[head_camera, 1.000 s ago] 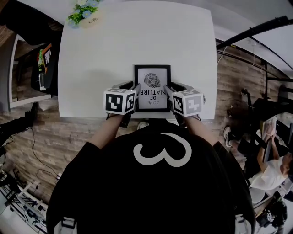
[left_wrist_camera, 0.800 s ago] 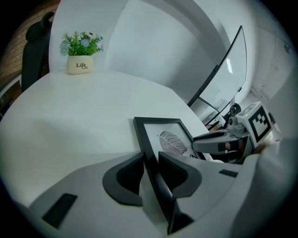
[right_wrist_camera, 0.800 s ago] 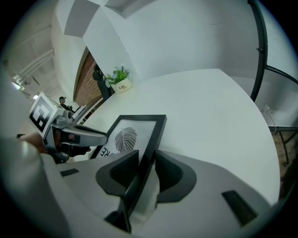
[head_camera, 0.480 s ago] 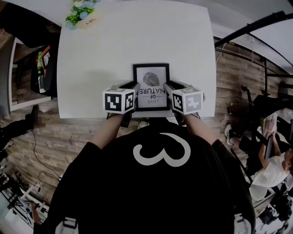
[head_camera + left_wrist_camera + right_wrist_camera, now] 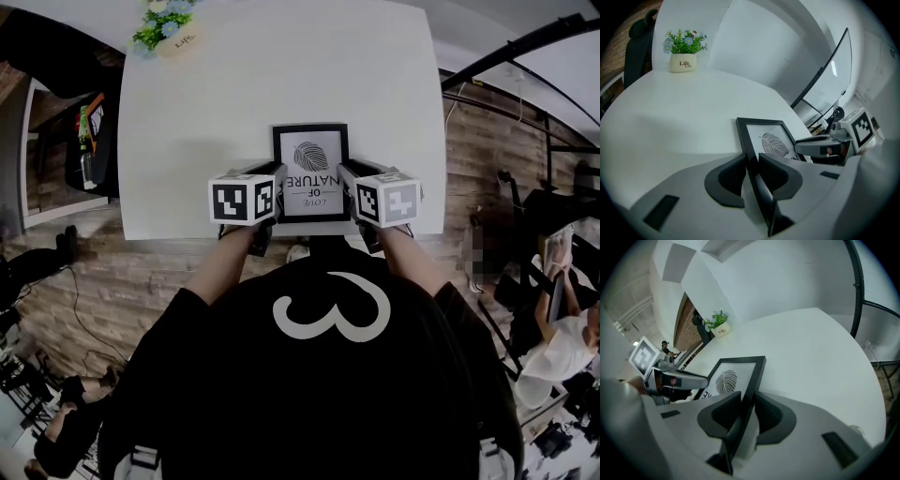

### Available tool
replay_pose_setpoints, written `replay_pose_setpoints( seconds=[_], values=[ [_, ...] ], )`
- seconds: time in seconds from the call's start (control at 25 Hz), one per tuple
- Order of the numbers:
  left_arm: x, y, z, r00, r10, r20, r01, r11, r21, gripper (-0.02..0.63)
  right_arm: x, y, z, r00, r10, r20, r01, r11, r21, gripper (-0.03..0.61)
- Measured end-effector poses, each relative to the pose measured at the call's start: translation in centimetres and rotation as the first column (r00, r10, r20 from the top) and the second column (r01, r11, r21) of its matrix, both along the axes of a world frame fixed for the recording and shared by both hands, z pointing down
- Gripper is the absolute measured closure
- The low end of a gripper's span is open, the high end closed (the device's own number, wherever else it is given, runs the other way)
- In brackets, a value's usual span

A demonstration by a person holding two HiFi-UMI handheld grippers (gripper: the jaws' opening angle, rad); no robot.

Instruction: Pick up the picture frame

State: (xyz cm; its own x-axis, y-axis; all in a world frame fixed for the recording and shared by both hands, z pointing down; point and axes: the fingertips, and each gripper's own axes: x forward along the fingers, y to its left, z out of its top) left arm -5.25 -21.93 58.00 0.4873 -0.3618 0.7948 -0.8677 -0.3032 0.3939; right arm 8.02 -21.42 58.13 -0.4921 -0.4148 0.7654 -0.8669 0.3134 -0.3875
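A black picture frame (image 5: 310, 141) with a leaf print lies near the front edge of the white table (image 5: 281, 75). My left gripper (image 5: 276, 180) has the frame's left rail between its jaws, and my right gripper (image 5: 345, 178) has the right rail. In the left gripper view the dark pads (image 5: 736, 174) sit against the rail of the frame (image 5: 765, 136); those jaws (image 5: 751, 165) are closing. In the right gripper view the frame (image 5: 736, 373) runs between the pads (image 5: 767, 414) of closing jaws (image 5: 747, 405), which touch it.
A small pot of flowers (image 5: 172, 28) stands at the table's far left corner. The table's front edge lies just under my hands. A shelf with bottles (image 5: 89, 141) is to the left and a black metal rack (image 5: 525, 56) to the right. A person (image 5: 572, 347) sits at the far right.
Both grippers' jaws have narrowed onto the frame's side rails. The hands and the frame have kept their places.
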Motion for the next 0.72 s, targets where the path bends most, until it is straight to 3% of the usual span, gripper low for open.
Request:
replay_pose_setpoints(
  seconds=[0.32,0.72],
  values=[
    [-0.1,0.1,-0.2,1.0,-0.007,0.001,0.007,1.0,-0.003,0.522,0.1,0.1,-0.4,0.999,0.034,0.027,-0.034,0.999,-0.004,0.477],
    [-0.4,0.2,-1.5,1.0,-0.016,0.001,0.016,0.999,0.032,0.523,-0.3,0.3,-1.9,1.0,0.009,0.017,-0.01,0.998,0.062,0.477]
  ],
)
